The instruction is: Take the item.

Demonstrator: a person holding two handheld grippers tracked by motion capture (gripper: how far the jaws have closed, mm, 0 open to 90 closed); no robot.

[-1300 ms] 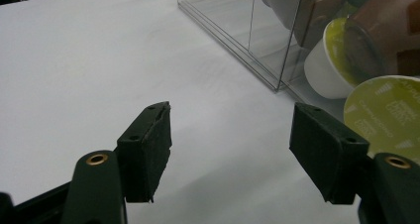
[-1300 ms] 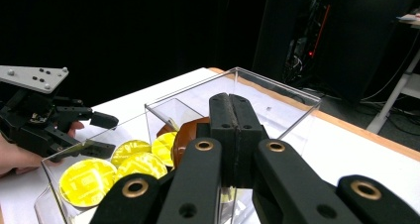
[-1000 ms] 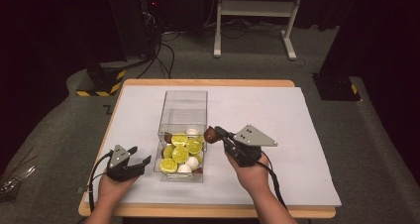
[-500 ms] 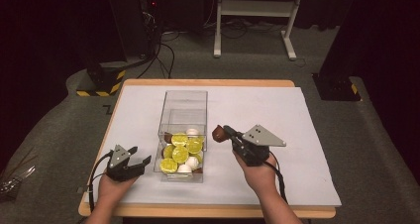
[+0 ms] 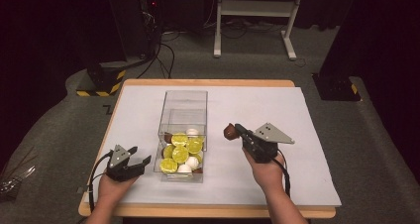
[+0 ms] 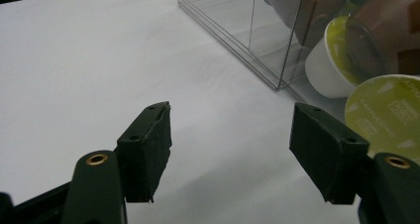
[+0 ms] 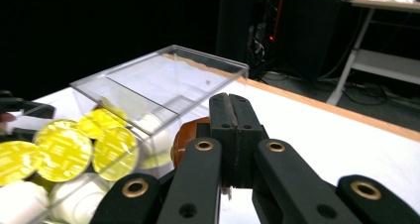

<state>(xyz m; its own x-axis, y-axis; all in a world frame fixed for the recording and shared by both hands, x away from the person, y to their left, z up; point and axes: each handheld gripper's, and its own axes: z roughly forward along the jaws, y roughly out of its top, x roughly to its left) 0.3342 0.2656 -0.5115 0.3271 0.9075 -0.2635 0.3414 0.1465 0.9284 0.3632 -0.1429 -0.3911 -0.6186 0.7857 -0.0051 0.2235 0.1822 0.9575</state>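
1. Carrying a brown capsule point(image 5: 229, 132) clear of the clear box point(image 5: 183, 102), the right gripper point(image 5: 236, 131) is seen over the white-covered desk point(image 5: 307, 135), its fingers point(image 7: 232, 120) pressed together with the capsule pinched by its rim at their tips; in the right gripper view the brown body point(image 7: 188, 135) sits just behind the closed pads.

2. Resting on the desk just left of the box, the left gripper point(image 5: 139, 157) is held with its fingers point(image 6: 148, 149) wide apart and nothing between them; it is judged to be standing by.

3. Yellow-lidded and white capsules point(image 5: 181, 152) are heaped at the near end of the box, while its far end is bare.

4. A thin rim hold is judged easy to lose, so the grip should be kept firm and the wrist level until a resting spot is reached.

5. A bare patch of desk well apart from the box wall should be chosen, so that the capsule is not knocked against the clear plastic on the way down.

6. The capsule should be lowered until it touches the cover before the fingers are eased open; if dropped from above, it is likely to roll.

7. The trailing cable point(image 5: 286, 177) should be kept behind the hand, away from the set-down spot.
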